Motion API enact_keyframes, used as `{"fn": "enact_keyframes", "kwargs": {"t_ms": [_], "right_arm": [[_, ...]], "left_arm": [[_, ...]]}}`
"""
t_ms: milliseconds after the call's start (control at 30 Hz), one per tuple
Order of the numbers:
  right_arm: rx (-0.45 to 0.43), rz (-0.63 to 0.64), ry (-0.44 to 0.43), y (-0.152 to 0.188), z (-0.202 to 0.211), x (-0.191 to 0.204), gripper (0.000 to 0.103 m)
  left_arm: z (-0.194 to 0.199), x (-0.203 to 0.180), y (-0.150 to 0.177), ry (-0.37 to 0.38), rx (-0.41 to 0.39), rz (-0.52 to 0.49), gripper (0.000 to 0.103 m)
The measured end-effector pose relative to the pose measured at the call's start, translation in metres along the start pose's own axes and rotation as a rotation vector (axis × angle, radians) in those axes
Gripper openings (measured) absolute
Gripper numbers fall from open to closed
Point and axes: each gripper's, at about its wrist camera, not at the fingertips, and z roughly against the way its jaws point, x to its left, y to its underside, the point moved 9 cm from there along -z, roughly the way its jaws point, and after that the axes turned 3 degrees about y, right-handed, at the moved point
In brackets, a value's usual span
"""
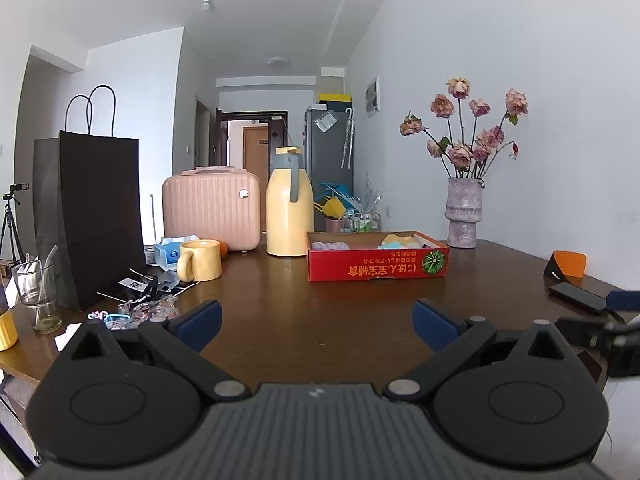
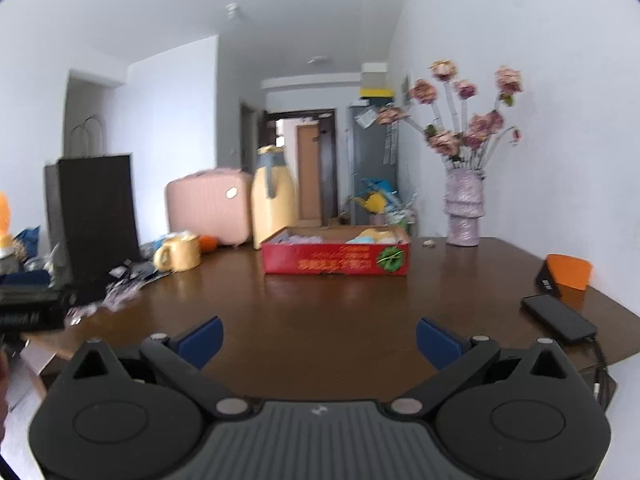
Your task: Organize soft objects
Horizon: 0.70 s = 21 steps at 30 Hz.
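Both claws, left claw (image 1: 316,322) & right claw (image 2: 318,338), gape apart w/ nothing held, low-centre over bare bench (image 1: 320,312); soft items (image 1: 394,240) sit in red box (image 1: 376,266) mid-frame, prob. collected there.

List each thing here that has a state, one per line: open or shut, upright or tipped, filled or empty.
left gripper: open, holding nothing
right gripper: open, holding nothing
red box: open-topped, soft items inside
yellow flask: upright, lid on
pink case: shut, upright
black paper bag: upright
yellow mug: upright, contents hidden
vase: upright, holding flowers
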Motion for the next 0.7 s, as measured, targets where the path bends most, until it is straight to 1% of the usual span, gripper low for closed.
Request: {"fn": "enact_keyframes", "kwargs": {"t_ms": [133, 267, 433, 700], "right_arm": [[0.016, 0.023, -0.010, 0.0048, -0.0042, 0.0075, 0.103], [0.012, 0.024, -0.020, 0.0035, -0.0038, 0.0095, 0.103], [-0.001, 0.022, -0.010, -0.0002, -0.0039, 0.0058, 0.103], [0.005, 0.013, -0.010, 0.0007, -0.0052, 0.0026, 0.103]], "left_arm": [[0.0000, 0.0040, -0.0018, -0.009, -0.007, 0.012, 0.103], [-0.0011, 0.0041, -0.0016, -0.008, -0.005, 0.014, 0.103], [-0.0021, 0.0048, -0.0027, -0.009, -0.009, 0.012, 0.103], [-0.0029, 0.0035, -0.0028, -0.006, 0.000, 0.010, 0.103]]}}
